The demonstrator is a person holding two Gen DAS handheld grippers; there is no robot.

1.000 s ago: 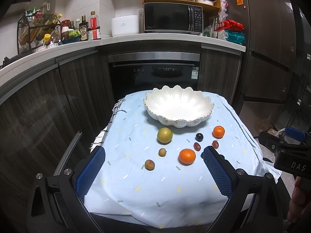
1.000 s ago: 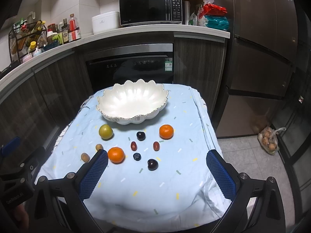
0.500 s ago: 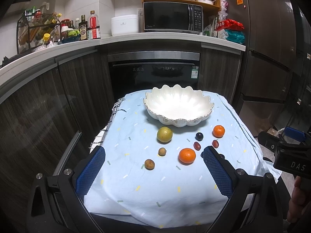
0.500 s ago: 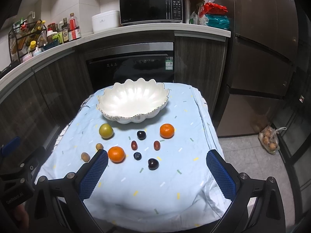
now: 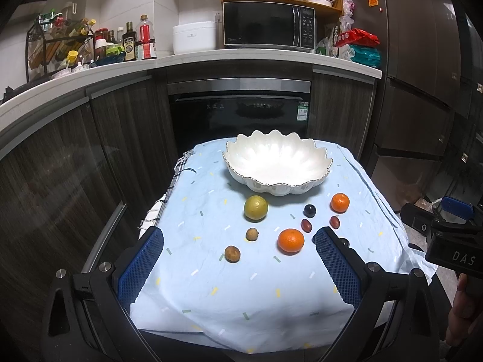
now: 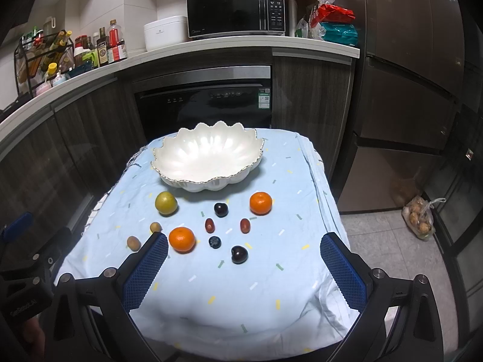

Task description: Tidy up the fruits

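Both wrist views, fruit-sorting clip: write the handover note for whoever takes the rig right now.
Left gripper: open, empty, short of the table.
Right gripper: open, empty, likewise.
White bowl: empty, at the far end of the blue cloth.
On the cloth: green citrus, two oranges, two small brown fruits, several small dark and red ones.
Done: nothing.
Left: every fruit, presumably into the bowl.
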